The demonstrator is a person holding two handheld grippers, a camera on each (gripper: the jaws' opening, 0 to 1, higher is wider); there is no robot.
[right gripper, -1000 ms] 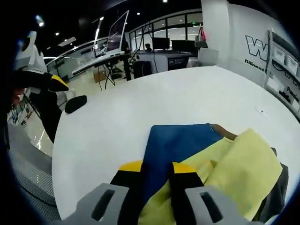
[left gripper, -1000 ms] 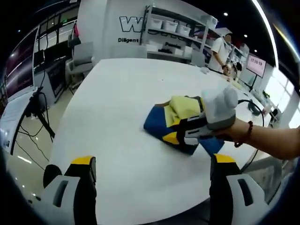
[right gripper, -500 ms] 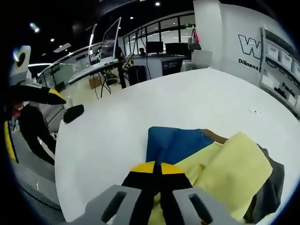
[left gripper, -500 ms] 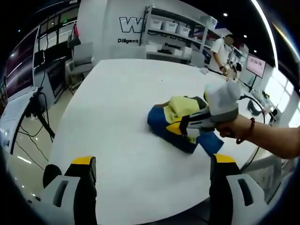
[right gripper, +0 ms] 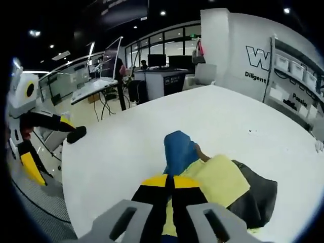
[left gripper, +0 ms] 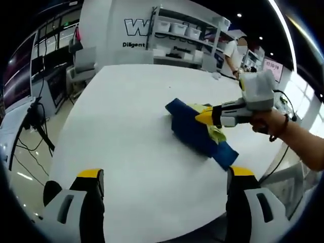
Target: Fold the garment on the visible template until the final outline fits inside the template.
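The garment (left gripper: 195, 131) lies on the white table (left gripper: 126, 116) as a long blue bundle with a little yellow at its near edge. My right gripper (left gripper: 202, 116), held by a hand (left gripper: 268, 122), comes in from the right and is shut on that yellow and blue edge. In the right gripper view its jaws (right gripper: 169, 179) are pressed together on the garment (right gripper: 178, 147), with blue fabric ahead, a yellow panel and dark grey cloth to the right. My left gripper (left gripper: 164, 177) stands wide open over the table's near edge, holding nothing, and appears as the left gripper (right gripper: 48, 147) beyond the table.
Shelves with white bins (left gripper: 182, 30) line the back wall, and a person (left gripper: 235, 50) stands at the far right corner. A chair (left gripper: 83, 68) and cables on the floor (left gripper: 35, 116) lie left of the table. Desks with monitors (right gripper: 162, 61) stand beyond.
My right gripper has closed fully on the garment's edge and pulled it up and to the right. The blue fabric has turned over the yellow. My left gripper has kept open.
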